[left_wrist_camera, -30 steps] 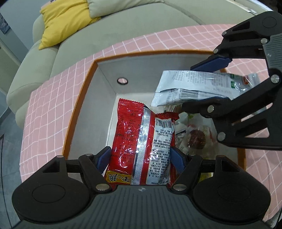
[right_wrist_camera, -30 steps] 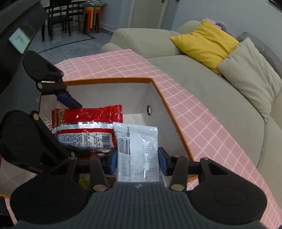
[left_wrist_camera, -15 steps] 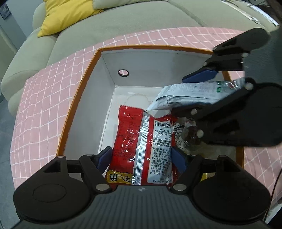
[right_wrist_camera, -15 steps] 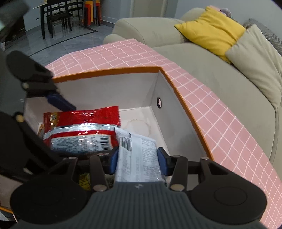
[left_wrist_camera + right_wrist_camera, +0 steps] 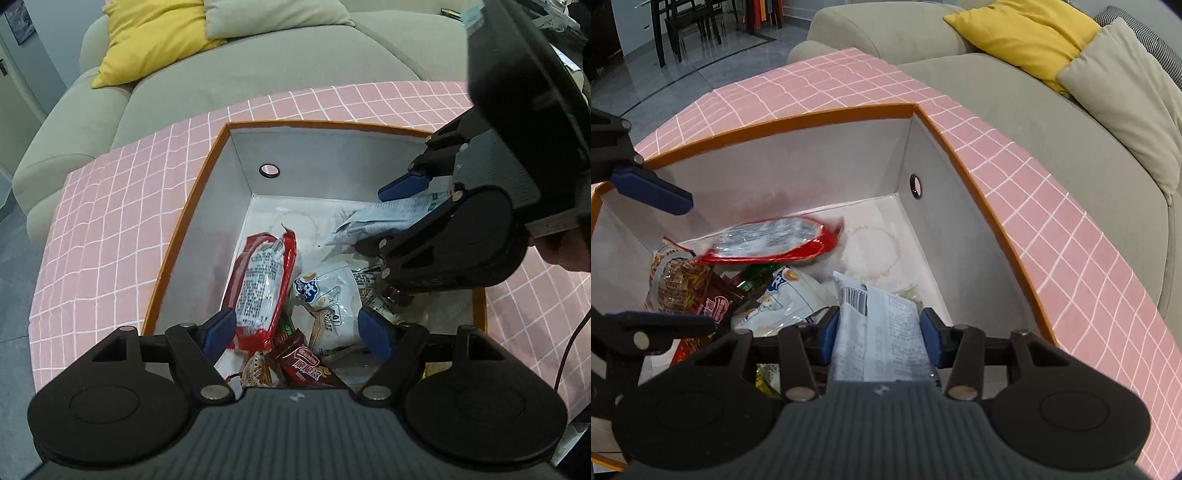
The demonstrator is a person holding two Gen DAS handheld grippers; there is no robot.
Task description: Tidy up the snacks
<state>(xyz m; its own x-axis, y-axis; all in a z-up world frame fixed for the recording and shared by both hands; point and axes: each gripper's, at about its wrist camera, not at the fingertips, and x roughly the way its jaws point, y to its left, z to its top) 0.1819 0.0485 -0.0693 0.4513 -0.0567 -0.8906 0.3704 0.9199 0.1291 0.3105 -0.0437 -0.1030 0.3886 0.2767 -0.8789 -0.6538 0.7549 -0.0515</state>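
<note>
Hanging spread, left hand-held gripper (image 5: 297,328) apparently clears red packet (image 5: 264,288).

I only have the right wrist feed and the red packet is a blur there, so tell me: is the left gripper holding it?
Observer: No. The left gripper is open. The red packet lies in the box with its near end beside one pad, unclamped.
Operator: How does my own packet look from outside?
Observer: The right gripper clamps the pale packet, whose free end pokes out above the snack pile.
Operator: What's directly under the left gripper?
Observer: A brown packet with a red label, just below the open fingers.
</note>
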